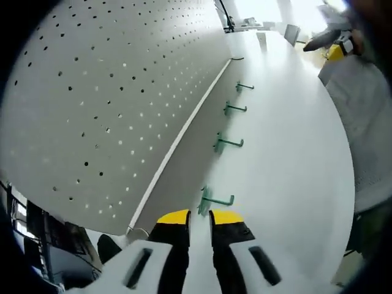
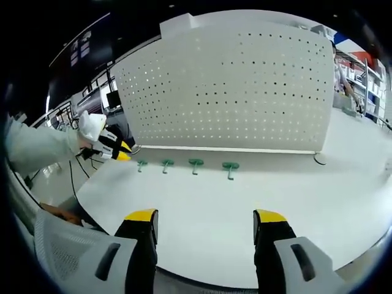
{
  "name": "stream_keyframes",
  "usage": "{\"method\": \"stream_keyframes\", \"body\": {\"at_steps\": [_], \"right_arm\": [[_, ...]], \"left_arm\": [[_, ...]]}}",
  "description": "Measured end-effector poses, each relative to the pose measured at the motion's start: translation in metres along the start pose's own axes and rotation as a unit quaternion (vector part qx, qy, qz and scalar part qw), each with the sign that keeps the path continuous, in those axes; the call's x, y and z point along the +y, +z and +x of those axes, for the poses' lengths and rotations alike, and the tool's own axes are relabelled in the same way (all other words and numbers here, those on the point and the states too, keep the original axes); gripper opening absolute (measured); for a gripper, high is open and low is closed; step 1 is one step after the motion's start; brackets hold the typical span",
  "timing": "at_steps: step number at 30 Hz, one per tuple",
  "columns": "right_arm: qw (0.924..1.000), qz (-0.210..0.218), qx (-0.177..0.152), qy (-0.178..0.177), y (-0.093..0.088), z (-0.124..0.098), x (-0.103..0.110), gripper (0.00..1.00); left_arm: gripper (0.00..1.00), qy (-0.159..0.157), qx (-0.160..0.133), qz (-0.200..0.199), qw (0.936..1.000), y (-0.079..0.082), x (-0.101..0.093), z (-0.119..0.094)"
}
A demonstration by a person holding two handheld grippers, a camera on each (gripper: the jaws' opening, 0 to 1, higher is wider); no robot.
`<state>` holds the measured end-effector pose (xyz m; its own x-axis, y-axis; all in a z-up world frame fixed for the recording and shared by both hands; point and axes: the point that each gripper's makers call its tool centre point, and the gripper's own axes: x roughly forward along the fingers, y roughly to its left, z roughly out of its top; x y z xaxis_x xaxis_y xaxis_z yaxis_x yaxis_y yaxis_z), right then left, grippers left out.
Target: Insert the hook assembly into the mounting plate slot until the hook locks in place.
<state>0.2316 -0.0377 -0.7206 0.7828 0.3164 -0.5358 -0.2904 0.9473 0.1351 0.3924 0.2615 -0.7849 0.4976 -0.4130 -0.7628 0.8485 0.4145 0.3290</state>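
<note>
4 green hooks (image 2: pixel 195 164) lie in a row on the white bench (image 2: pixel 245 214), just in front of the upright pegboard (image 2: pixel 226 86). Left hand-held gripper (image 1: pixel 199 215): jaws nearly pressed together, tips just short of the nearest hook (image 1: pixel 214 200) (contact unclear). Right hand-held gripper (image 2: pixel 205 215): jaws spread wide, holding nothing, well back from the hooks.

white table (image 2: pixel 245 220) with four green hooks (image 2: pixel 195 164)
</note>
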Motion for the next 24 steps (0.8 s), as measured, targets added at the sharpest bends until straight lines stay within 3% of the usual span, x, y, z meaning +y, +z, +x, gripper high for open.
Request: {"method": "stream_keyframes", "body": {"at_steps": [3,15,24], "right_arm": [[1.0000,0.004,0.003,-0.005,-0.003,-0.001,-0.003,0.60],[0.9997,0.013,0.006,-0.019,-0.007,-0.003,-0.008,0.60],[0.9995,0.017,0.010,-0.026,-0.009,-0.003,-0.011,0.60]], "left_arm": [[0.19,-0.011,0.002,0.002,0.9999,0.001,-0.002,0.007],[0.17,-0.032,0.014,0.005,0.9994,-0.008,-0.001,0.026],[0.16,-0.051,0.014,-0.041,0.9978,-0.013,0.002,0.036]]}}
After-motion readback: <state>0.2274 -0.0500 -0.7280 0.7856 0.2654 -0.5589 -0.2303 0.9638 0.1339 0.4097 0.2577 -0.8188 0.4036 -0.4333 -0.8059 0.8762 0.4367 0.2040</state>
